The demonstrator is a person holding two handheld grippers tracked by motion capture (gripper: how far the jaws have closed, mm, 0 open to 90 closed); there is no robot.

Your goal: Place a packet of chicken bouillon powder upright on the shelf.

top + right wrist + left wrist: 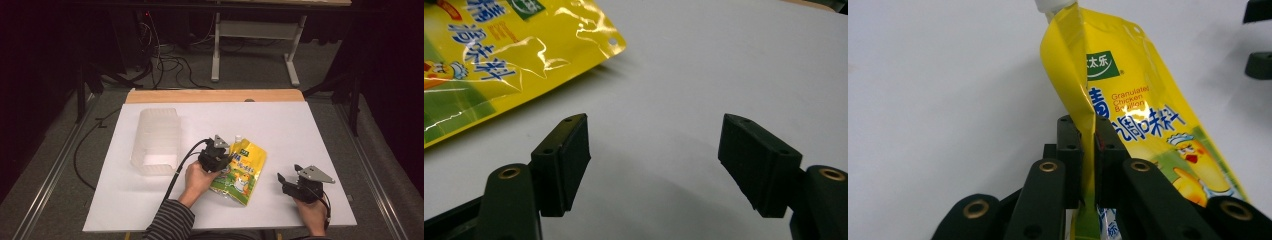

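White sheeting covers the table point(300, 130), and a glossy yellow spouted bouillon pouch point(241, 170) lies near its middle. Left gripper point(1088, 145) is clenched on the pouch's folded edge; right gripper point(654, 160) rests released, well apart beside it.

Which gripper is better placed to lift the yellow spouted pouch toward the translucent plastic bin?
Left. The left gripper is already shut on the side edge of the yellow spouted pouch, and the translucent plastic bin sits on its side of the table. The right gripper stands open over bare table, apart from the pouch.
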